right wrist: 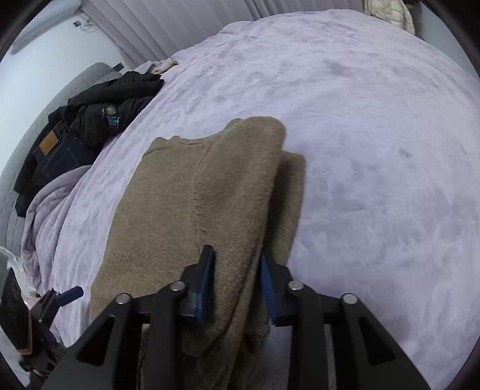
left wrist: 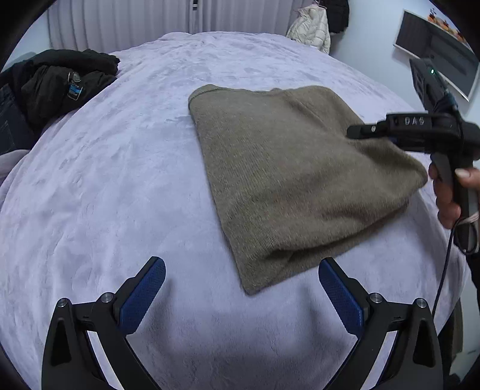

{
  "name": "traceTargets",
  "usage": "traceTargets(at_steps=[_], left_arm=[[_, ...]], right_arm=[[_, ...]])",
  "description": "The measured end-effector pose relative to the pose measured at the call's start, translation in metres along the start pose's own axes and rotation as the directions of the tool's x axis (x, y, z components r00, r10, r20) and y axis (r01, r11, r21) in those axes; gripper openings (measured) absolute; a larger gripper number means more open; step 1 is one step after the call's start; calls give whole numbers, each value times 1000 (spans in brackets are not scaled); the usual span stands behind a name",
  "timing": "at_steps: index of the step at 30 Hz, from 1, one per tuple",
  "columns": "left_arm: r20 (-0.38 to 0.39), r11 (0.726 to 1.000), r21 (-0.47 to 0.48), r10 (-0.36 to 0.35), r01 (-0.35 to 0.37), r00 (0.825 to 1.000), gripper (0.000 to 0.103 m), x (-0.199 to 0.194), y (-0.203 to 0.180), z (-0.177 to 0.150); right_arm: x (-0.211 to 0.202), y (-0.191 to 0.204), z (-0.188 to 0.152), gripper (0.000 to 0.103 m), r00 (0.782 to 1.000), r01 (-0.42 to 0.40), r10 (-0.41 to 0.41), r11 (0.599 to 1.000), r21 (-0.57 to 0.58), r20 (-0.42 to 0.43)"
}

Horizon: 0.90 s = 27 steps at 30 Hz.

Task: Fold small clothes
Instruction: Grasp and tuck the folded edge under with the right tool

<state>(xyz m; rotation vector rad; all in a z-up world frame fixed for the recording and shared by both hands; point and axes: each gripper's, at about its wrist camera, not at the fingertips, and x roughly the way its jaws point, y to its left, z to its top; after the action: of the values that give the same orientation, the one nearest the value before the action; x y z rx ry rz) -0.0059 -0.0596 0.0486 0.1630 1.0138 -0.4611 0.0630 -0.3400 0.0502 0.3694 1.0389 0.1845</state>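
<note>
A brown knitted garment [left wrist: 288, 177] lies folded on the lilac bed cover [left wrist: 120, 186]. My left gripper [left wrist: 241, 267] is open and empty, just above the cover at the garment's near corner. My right gripper [right wrist: 237, 261] is shut on the garment's [right wrist: 195, 210] right edge, with a thick fold of the knit bunched between its blue pads [right wrist: 207, 270]. In the left wrist view the right gripper [left wrist: 354, 132] reaches in from the right over the garment, held by a hand.
A heap of black clothes and dark jeans [left wrist: 51, 87] [right wrist: 84, 126] lies at the bed's far left. A cream jacket [left wrist: 312, 27] hangs at the far end. Pleated curtains [left wrist: 135, 21] stand behind the bed.
</note>
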Motion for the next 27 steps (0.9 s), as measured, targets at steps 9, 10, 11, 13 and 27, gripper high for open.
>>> traceTargets(at_steps=[9, 10, 11, 13, 27], left_arm=[[15, 996, -24, 88, -88, 996, 102, 18, -13, -3], [19, 994, -30, 102, -101, 995, 102, 19, -12, -2], [26, 992, -36, 121, -120, 992, 102, 20, -10, -2], [31, 987, -54, 150, -148, 988, 102, 22, -5, -3], [8, 993, -115, 42, -40, 999, 51, 15, 12, -17]], right_arm=[[-80, 32, -72, 68, 989, -79, 85, 995, -57, 123], [-80, 37, -74, 68, 988, -85, 91, 995, -55, 127], [-80, 40, -77, 68, 987, -85, 93, 994, -62, 135], [-71, 47, -79, 68, 990, -54, 66, 994, -94, 129], [-58, 37, -97, 15, 997, -7, 15, 993, -114, 71]])
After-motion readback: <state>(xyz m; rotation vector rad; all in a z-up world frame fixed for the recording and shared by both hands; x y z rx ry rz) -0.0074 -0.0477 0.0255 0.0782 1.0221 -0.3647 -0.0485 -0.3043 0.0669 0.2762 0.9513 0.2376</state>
